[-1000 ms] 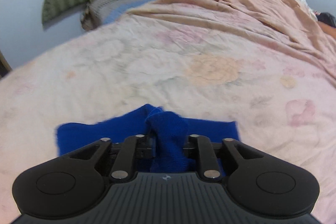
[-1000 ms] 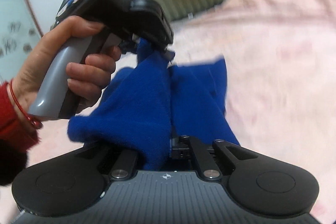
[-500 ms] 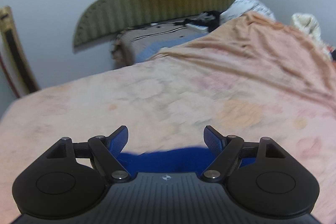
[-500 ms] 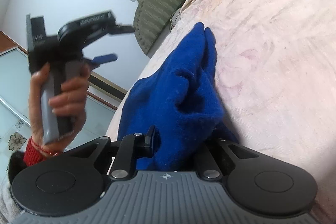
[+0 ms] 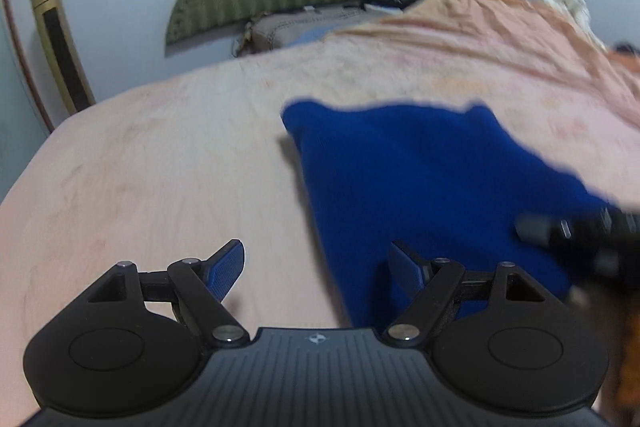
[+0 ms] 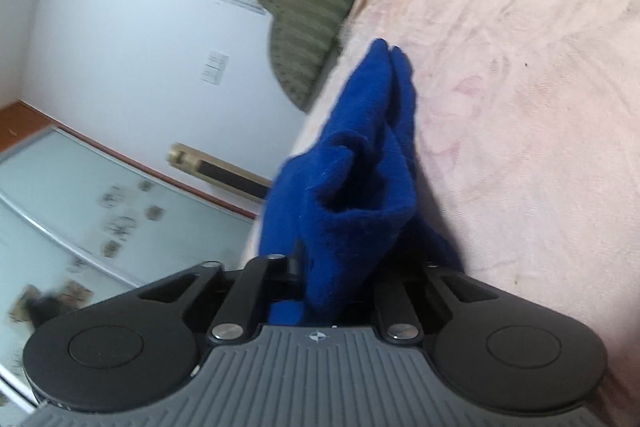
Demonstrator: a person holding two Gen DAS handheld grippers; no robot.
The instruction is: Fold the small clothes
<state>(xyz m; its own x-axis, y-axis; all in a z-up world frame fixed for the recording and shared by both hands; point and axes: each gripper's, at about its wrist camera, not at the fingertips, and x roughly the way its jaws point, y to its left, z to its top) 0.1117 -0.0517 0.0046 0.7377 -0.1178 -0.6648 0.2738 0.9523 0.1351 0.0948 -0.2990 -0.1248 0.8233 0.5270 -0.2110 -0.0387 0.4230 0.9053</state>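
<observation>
The right tool (image 6: 340, 283) is closing, its jaws pinching the near end of the blue fleece garment (image 6: 360, 163); the left tool (image 5: 320, 263) stands wide and empty. The garment lies near the bed's (image 5: 160, 167) left edge. It looks soft, light and floppy, best gripped at corners.

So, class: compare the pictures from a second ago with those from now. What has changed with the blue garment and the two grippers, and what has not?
The left gripper let go of the blue garment, opened wide and drew back to its left. The right gripper rolled sideways; its jaws are closing on the garment's bunched end. Unchanged: the right gripper's hold, and the garment on the pink bedspread.
</observation>
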